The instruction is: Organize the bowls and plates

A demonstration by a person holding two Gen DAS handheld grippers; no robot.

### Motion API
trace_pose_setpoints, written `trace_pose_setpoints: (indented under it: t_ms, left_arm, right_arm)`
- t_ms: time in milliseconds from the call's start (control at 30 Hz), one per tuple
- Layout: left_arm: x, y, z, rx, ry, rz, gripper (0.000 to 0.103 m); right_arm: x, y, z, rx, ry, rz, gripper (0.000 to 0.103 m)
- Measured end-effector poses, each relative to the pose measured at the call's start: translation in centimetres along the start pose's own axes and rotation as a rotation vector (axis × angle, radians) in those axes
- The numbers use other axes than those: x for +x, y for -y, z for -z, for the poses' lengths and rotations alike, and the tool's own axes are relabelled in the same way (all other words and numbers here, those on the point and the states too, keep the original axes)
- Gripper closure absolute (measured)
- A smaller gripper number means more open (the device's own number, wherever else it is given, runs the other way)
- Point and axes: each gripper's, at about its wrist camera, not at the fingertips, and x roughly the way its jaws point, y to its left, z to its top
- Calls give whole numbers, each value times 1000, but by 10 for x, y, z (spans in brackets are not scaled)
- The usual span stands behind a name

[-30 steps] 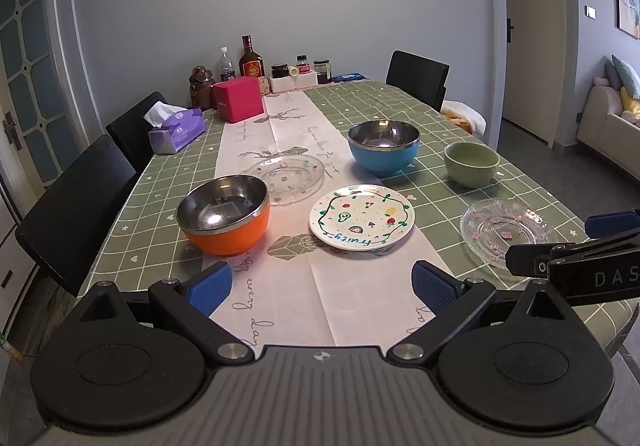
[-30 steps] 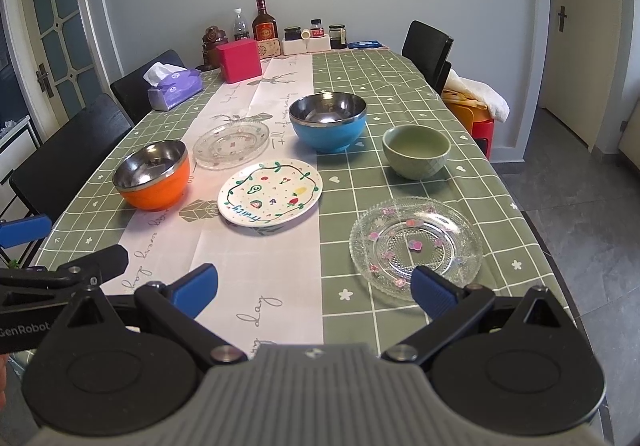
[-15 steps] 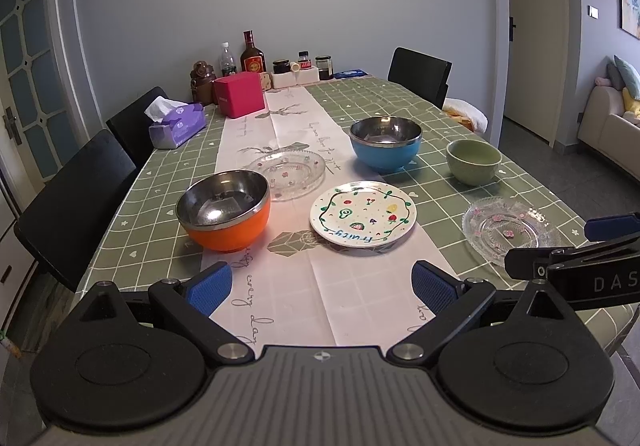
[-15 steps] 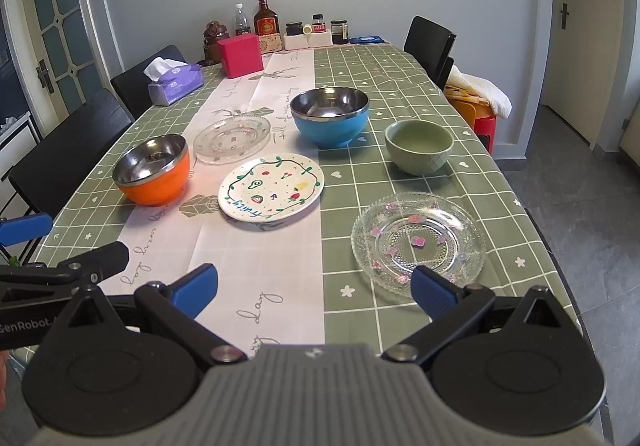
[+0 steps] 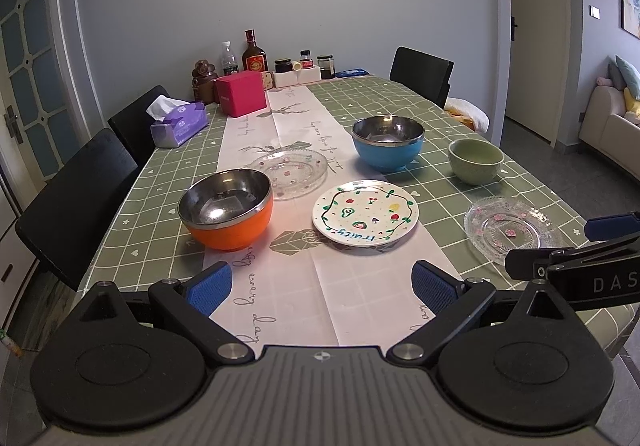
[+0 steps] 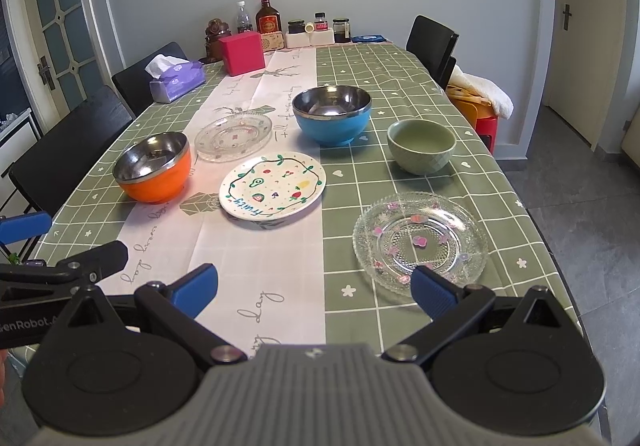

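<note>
You had both grippers spread wide and empty at the bottom of frame: left gripper (image 5: 320, 286), right gripper (image 6: 314, 284), probably staging a first grab. Nothing stacked. Nearest glass plate (image 6: 420, 242) sat lower right, clear with pink flowers; fruit plate (image 6: 273, 186) center; orange bowl (image 6: 154, 168) left.

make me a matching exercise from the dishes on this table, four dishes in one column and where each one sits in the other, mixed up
Dishes:
1. orange bowl
2. blue bowl
3. green bowl
4. fruit-painted plate

Places:
A. on the green check cloth, just beyond the near glass plate
B. between the orange bowl and the near glass plate, partly on the white runner
C. nearest the tissue-box side of the table
D. just right of the far glass plate

Pairs: 1-C, 2-D, 3-A, 4-B
</note>
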Motion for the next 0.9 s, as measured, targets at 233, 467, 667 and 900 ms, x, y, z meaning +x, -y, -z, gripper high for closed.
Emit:
trace_pose_setpoints:
  t_ms: [233, 467, 667, 900]
  left_arm:
    - [0, -3, 1, -5, 1, 0, 0]
    - [0, -5, 1, -10, 2, -2, 0]
    - [0, -5, 1, -11, 2, 2, 0]
    - [-9, -15, -2, -27, 105, 53, 0]
  right_arm:
    - [1, -1, -1, -11, -5, -1, 3]
    - [1, -2, -1, -15, -6, 0, 3]
    - [1, -3, -1, -18, -8, 1, 3]
    - [1, -2, -4, -26, 19, -7, 3]
